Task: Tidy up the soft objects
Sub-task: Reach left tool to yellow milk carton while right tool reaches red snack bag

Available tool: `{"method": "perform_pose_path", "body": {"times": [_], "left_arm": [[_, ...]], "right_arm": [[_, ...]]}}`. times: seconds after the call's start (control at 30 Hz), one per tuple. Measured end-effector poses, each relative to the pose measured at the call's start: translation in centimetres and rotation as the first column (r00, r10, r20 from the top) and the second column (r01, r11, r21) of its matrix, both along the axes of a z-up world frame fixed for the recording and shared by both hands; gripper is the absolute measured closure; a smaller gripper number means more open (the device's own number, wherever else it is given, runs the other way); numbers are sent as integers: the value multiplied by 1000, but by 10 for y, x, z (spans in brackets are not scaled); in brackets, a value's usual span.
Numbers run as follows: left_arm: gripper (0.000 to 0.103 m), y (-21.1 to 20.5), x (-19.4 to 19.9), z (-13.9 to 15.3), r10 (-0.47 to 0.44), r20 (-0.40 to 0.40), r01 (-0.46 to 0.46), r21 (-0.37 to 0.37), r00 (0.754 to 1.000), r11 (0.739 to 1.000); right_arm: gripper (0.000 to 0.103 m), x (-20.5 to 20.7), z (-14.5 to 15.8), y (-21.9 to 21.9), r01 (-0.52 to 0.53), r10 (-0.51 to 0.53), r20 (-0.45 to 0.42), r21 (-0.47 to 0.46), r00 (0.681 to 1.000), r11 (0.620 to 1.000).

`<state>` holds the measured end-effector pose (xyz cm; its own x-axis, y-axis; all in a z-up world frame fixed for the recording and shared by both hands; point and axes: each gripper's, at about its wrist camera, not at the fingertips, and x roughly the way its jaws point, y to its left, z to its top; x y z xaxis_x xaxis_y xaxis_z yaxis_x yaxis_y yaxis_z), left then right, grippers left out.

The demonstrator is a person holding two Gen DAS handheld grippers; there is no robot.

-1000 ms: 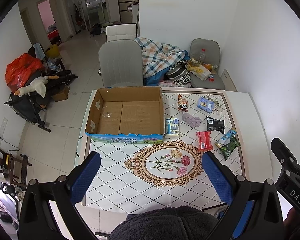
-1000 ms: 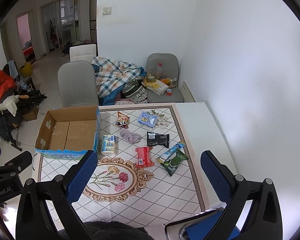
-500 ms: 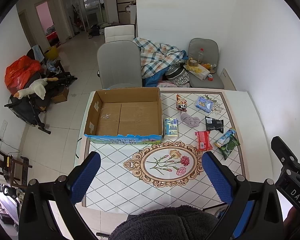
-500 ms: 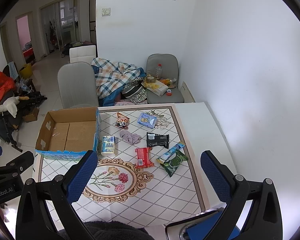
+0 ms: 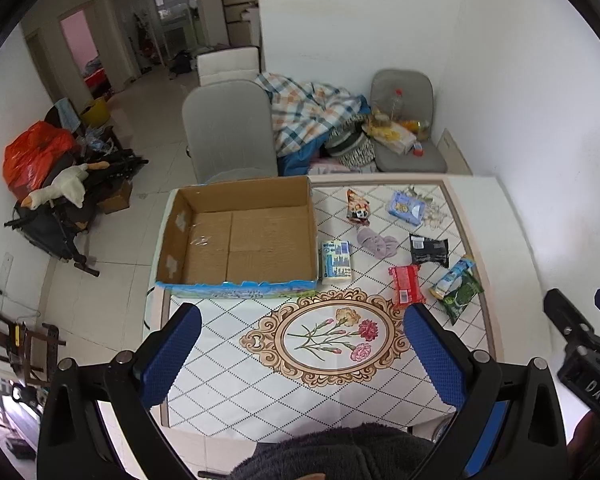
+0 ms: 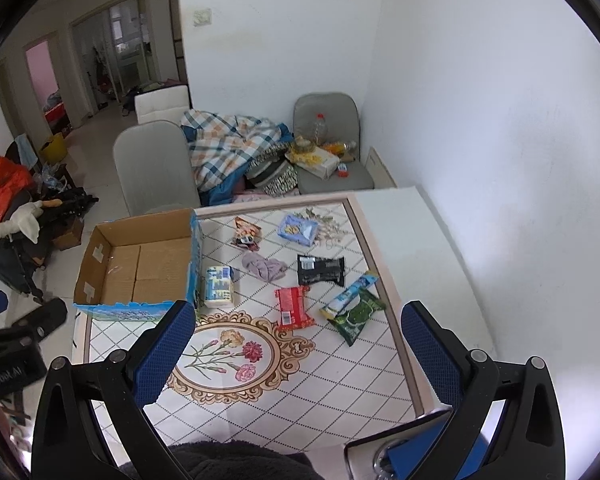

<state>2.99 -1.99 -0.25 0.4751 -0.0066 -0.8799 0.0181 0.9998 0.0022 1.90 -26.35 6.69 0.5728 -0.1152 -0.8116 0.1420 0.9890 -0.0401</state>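
Note:
An open, empty cardboard box (image 5: pixel 240 240) (image 6: pixel 140 264) sits at the table's far left. Right of it lie a tissue pack (image 5: pixel 335 261) (image 6: pixel 219 286), a purple cloth (image 5: pixel 377 242) (image 6: pixel 265 266), a red packet (image 5: pixel 407 286) (image 6: pixel 293 307), a black packet (image 5: pixel 429 249) (image 6: pixel 321 270), a green packet (image 5: pixel 460 296) (image 6: pixel 358 314), a blue pack (image 5: pixel 406 208) (image 6: pixel 297 230) and a snack bag (image 5: pixel 358 208) (image 6: pixel 247 232). My left gripper (image 5: pixel 302 352) and right gripper (image 6: pixel 294 352) are open and empty, high above the near table edge.
The table (image 5: pixel 228 360) has a diamond-patterned cloth with a flower medallion. Behind it stand a grey chair (image 5: pixel 228 132), a plaid blanket pile (image 5: pixel 312 116) and a second chair (image 5: pixel 404 128) with clutter. A white wall runs along the right. A dark fleece sleeve (image 5: pixel 340 456) is at bottom.
Both grippers have drifted slightly back and upward, so the table sits a bit lower and farther in view. Nothing on the table has moved.

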Motion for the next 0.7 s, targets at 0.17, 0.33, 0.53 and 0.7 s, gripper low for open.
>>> {"method": "perform_pose_path", "body": {"times": [0.17,0.33,0.53,0.7], "left_arm": [[0,-28,63,-47,-93,-85,94,16,992,995],[0,-60,142,-121,-153,-239,170,51,959,984],[0,-92,214,-217,-170,-413,255,161,895,953],[3,-105,251,-281,-154,-528,305,212,835,928]], "right_arm": [[0,39,-45,-48,65,-59,-101,58,993,996],[0,92,-121,-86,91,-65,-233,102,970,991],[0,161,-257,-77,63,10,-401,169,916,984],[1,201,-357,-58,96,41,-515,236,856,967]]}}
